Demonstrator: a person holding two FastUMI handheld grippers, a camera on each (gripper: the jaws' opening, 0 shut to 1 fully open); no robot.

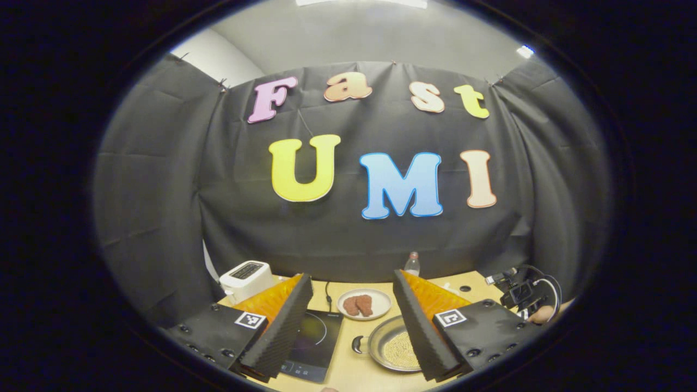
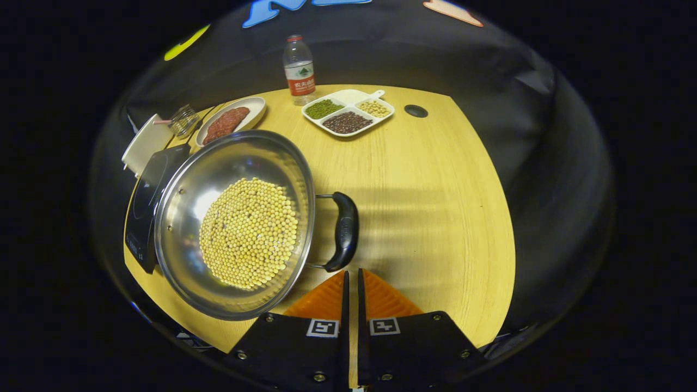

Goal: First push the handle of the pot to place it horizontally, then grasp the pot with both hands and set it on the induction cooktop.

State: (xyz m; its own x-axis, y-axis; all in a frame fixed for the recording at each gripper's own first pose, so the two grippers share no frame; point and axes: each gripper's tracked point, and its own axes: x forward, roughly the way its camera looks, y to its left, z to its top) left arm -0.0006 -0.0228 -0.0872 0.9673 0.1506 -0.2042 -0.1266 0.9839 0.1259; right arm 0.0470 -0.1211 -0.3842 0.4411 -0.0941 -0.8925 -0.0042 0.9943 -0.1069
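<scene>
Right gripper (image 2: 352,277) pressed together, empty, just beside the black handle (image 2: 344,231) of the steel pot of yellow beans (image 2: 239,223). Pot sits on wooden counter (image 2: 425,190), overlapping black induction cooktop (image 2: 142,201). Left gripper (image 1: 353,316) spread wide, holding nothing.

Black cloth wall (image 1: 348,228) hangs in creased folds behind the table and wraps round both sides of the booth, pinned along its top edge. Above it, a pale grey room wall (image 1: 337,38) and ceiling carry a bright strip light (image 1: 362,2) at the top and a smaller lamp (image 1: 525,51) toward the upper right. Light wooden table (image 2: 435,190) with lengthwise grain; its far edge meets the cloth. A round dark cable hole (image 2: 416,111) sits near the far right corner. Soft banded shadows cross the table's middle.
</scene>
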